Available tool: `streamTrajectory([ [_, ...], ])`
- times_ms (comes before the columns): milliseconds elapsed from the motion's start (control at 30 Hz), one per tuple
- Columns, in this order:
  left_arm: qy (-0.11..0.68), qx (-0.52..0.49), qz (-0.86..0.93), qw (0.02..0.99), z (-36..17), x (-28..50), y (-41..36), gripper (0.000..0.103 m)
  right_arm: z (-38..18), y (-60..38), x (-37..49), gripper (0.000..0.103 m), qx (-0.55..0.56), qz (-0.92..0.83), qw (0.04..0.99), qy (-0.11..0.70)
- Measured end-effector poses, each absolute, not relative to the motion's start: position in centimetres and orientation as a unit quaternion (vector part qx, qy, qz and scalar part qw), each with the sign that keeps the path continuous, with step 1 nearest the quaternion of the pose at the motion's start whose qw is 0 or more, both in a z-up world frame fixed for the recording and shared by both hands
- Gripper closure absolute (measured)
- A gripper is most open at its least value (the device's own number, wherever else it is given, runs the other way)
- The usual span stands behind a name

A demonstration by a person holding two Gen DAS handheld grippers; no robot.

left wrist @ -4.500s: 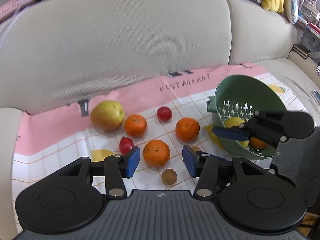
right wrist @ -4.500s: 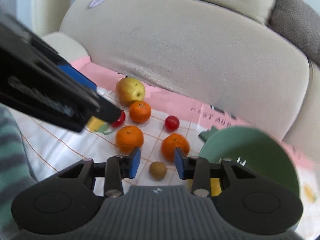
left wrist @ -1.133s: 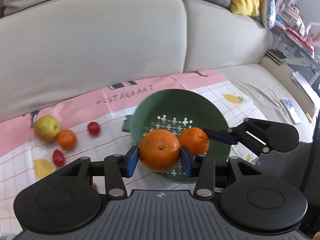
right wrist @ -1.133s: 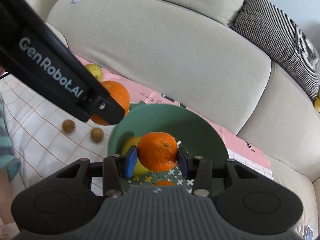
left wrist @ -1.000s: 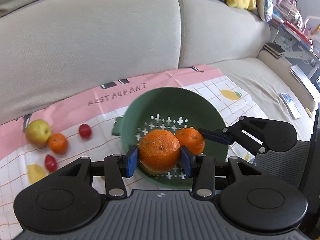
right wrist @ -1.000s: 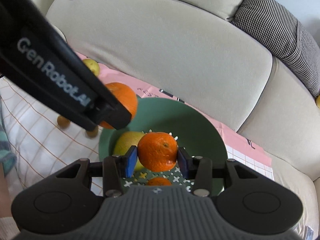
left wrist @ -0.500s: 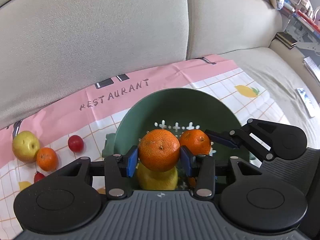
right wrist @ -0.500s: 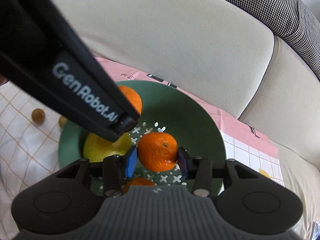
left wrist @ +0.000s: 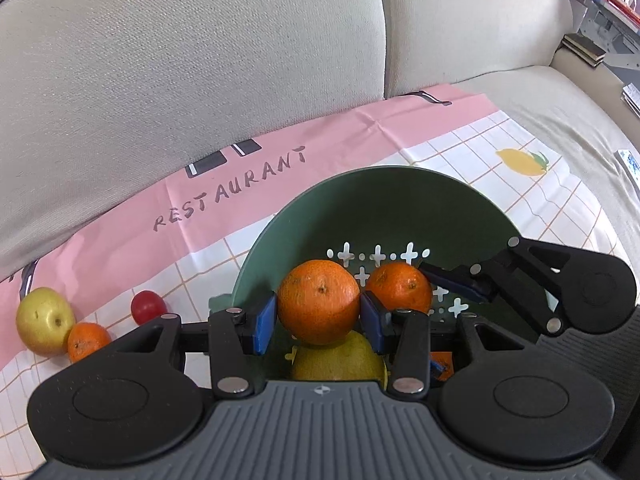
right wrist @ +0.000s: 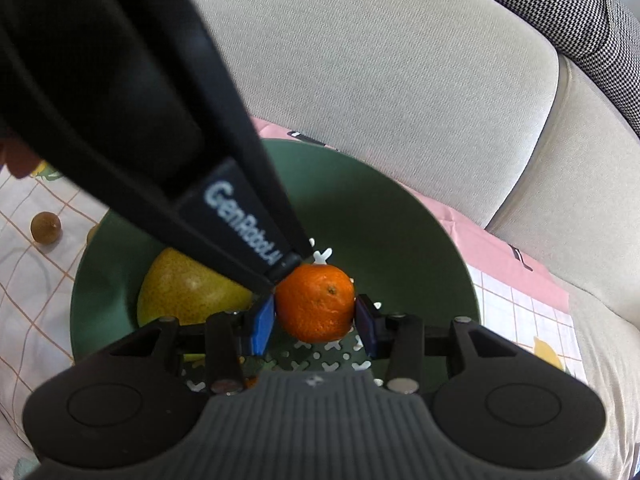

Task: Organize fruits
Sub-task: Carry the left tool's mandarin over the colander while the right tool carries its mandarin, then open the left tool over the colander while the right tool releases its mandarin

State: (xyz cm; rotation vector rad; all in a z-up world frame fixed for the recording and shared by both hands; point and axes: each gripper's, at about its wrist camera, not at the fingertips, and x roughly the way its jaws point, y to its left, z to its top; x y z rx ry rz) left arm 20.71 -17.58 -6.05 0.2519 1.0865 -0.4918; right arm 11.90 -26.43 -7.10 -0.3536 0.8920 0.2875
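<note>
Lowered left gripper (left wrist: 319,317), clamped orange (left wrist: 319,301)

Both grippers are the same build: the left gripper (left wrist: 319,317) is matte black plastic with a ribbed dark-grey housing carrying a tiny white round logo, two big round discs either side, and black link arms with shiny silver screw heads. The fingers end in bright blue pads (left wrist: 265,319), and the right gripper (right wrist: 315,320) has the same blue pads (right wrist: 263,322) plus the same silver screws. The left one's side shows up huge and blurry in the right wrist view, with "GenRobot.AI" printed in white lettering on a black arm.
</note>
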Motion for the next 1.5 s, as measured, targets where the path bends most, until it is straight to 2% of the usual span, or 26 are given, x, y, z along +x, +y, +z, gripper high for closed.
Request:
streamTrajectory([
  [433, 0.534, 0.146, -0.216, 0.804, -7.6, 21.7, -18.6, 0.052, -7.8, -26.8, 13.2, 0.062, -0.172, 0.137, 0.870, 0.442],
  [667, 0.538, 0.147, -0.212, 0.802, -7.8, 21.5, -18.1, 0.047, -7.6, -26.2, 13.3, 0.062, -0.185, 0.133, 0.870, 0.438],
  [733, 0.537, 0.145, -0.212, 0.804, -7.4, 21.3, -17.8, 0.045, -7.4, -26.1, 13.1, 0.060, -0.190, 0.133, 0.872, 0.430],
  [800, 0.531, 0.141, -0.215, 0.807, -6.9, 20.9, -17.6, 0.043, -7.1, -25.9, 12.8, 0.050, -0.196, 0.129, 0.876, 0.421],
  [1167, 0.484, 0.117, -0.208, 0.842, -2.6, 17.8, -15.8, 0.038, -4.5, -26.1, 11.2, 0.022, -0.192, 0.088, 0.908, 0.363],
  [1500, 0.427, 0.099, -0.173, 0.882, 1.7, 14.3, -11.5, 0.036, -2.3, -26.6, 8.2, 0.021, -0.126, 0.040, 0.938, 0.322],
])
